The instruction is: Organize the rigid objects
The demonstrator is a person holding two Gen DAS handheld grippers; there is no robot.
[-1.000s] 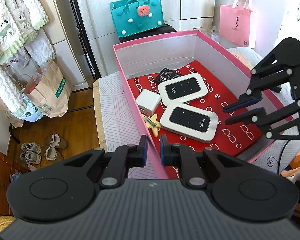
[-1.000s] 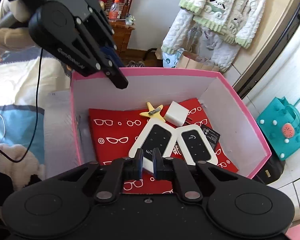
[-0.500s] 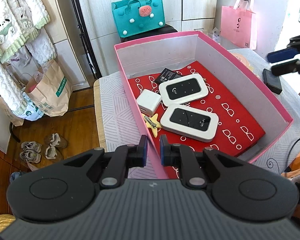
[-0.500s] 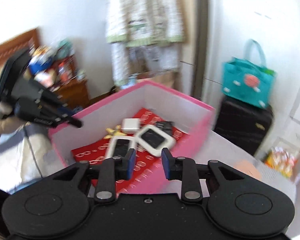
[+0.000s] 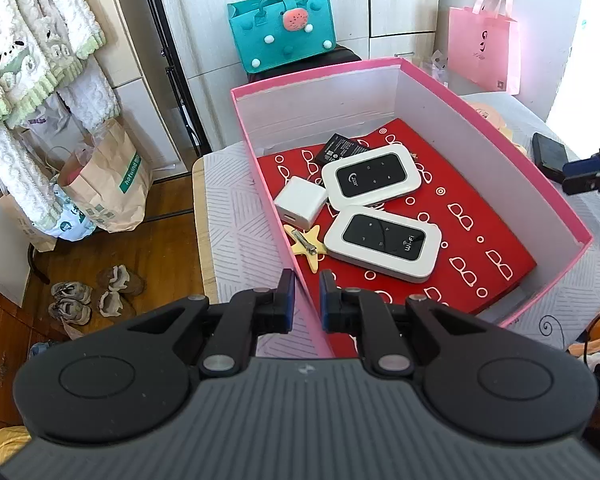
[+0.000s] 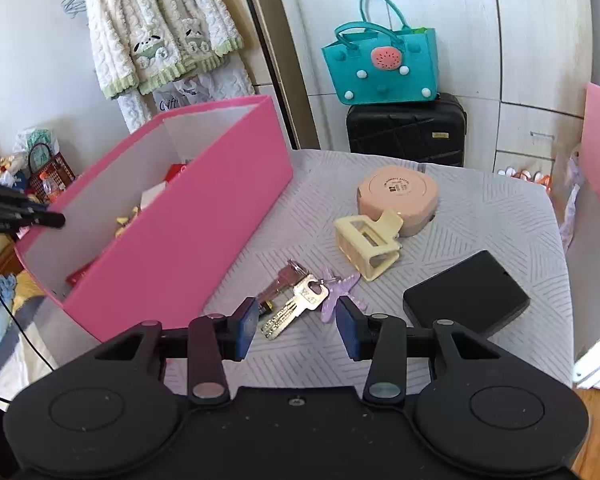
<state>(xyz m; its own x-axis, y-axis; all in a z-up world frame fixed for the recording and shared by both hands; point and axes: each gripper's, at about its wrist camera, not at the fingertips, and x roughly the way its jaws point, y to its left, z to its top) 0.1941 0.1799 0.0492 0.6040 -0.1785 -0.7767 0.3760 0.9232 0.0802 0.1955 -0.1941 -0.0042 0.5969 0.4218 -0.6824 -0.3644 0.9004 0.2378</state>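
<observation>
The left claw (image 5: 305, 296) is straddling the near wall of the pink box (image 5: 480, 120), its blue pads one on each side of the cardboard edge and only narrowly apart; whether they are actually pinching the wall I cannot tell, though it looks as if this hand is steadying the box. Inside, on the red lining, two white wifi routers (image 5: 382, 242) are lying next to a white charger (image 5: 300, 202), a yellow star clip (image 5: 306, 242) and a dark battery (image 5: 338, 148).

The right claw (image 6: 296, 322) is hanging over the bench (image 6: 480, 216) beside the box with its pads wide apart and nothing between them. Just ahead of it a bunch of keys (image 6: 296, 304) is lying flat, touching a purple star clip (image 6: 340, 290). The silver key's long axis is running diagonally, blade tip pointing toward the claw's left pad and its head away toward the purple clip. Further off are a cream hair clip (image 6: 368, 242), a round pink case (image 6: 396, 196) and a black box (image 6: 466, 294).

As I judge it, the step in hand is choosing the next loose item, most likely the keys. The next move would call for lowering the open pads across the key's narrow width, turning the wrist so they are closing square to that diagonal, then carrying it over the box wall. Thin metal lying flat may slip, and the ring could drag the purple clip along.
</observation>
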